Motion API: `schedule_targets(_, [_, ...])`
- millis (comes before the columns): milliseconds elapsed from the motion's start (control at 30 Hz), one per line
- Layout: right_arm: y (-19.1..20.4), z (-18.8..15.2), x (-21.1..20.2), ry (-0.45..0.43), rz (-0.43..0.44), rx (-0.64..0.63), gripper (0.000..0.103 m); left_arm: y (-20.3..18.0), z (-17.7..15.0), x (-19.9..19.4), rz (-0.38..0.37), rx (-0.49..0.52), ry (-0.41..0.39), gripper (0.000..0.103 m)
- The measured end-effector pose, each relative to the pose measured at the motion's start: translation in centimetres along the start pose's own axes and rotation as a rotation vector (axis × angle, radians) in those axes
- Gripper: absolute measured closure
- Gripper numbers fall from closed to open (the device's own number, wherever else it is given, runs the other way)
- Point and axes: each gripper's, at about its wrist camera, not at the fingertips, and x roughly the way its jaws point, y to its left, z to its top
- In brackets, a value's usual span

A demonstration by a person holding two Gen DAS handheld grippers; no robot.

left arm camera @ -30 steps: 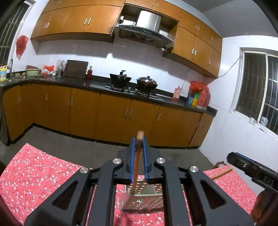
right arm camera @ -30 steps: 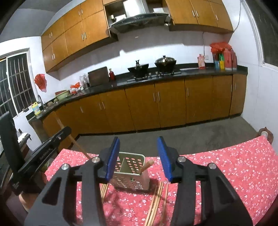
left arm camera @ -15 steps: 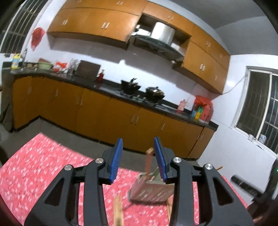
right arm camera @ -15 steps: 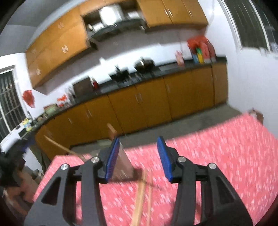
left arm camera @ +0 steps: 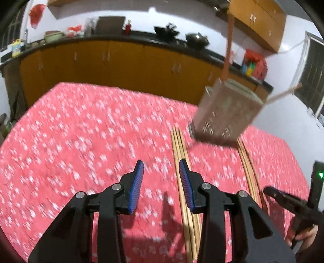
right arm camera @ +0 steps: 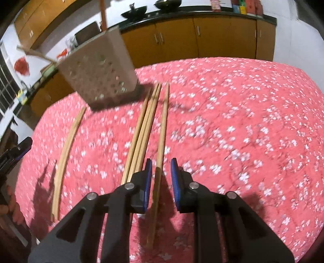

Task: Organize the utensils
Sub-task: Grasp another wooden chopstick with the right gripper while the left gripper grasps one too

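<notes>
Dim indoor light from above; motion blur smears the floral tablecloth [left arm camera: 85,129] and perforated holder [right arm camera: 97,70]. Hard shadows fall beneath the holder. Fisheye distortion bends edges into dark corners.

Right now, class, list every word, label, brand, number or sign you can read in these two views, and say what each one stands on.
None can be read.
Yellow bottle by the sink: label too blurred.
Red packages on the counter: any print too blurred.
Bottles at the counter's end: labels too small.
Perforated utensil holder and chopsticks: no marking visible.
</notes>
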Motion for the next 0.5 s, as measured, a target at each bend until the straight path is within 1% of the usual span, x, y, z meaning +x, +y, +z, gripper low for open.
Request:
schedule_targets(33, [0.0,-0.3,0.2,0.008,-0.007,-0.007,0.083,-0.2,-0.4,0.2,-0.009,0.005,0.01,0.066])
schedule_targets(67, [0.0,-0.4,0.2,-0.006,-0.017,-0.019,0.084,-0.2,-0.9,0.3,-0.018,0.014,0.022,0.066])
schedule_targets(133, [0.1,-0.6,0.5,-0.017,-0.066,-0.045,0.095,-0.7,-1.5,0.7,-0.04,0.039,0.046,0.069])
schedule_targets(167, [-0.3,-0.6,0.6,-0.025,-0.089,-0.03,0.095,-0.9,-1.7,0.7,-0.049,0.048,0.057,0.07])
schedule_targets(233, [-1.4,-0.5,0.5,-0.037,-0.111,0.021,0.095,-1.4,-2.4,1.0,-0.064,0.059,0.082,0.073])
schedule_targets(300, [-2.1,-0.5,0.5,-0.041,-0.115,0.058,0.095,-1.6,-3.2,1.4,-0.076,0.061,0.103,0.077])
schedule_targets(367, [-2.3,-0.4,0.6,-0.041,-0.114,0.054,0.095,-1.8,-3.7,1.8,-0.083,0.063,0.125,0.078])
schedule_targets(433, [-2.1,-0.6,0.4,-0.044,-0.122,0.037,0.095,-1.9,-4.1,2.3,-0.085,0.073,0.145,0.083])
schedule_targets(500, [-2.0,-0.6,0.5,-0.048,-0.129,0.027,0.095,-2.0,-4.6,2.4,-0.078,0.084,0.159,0.085])
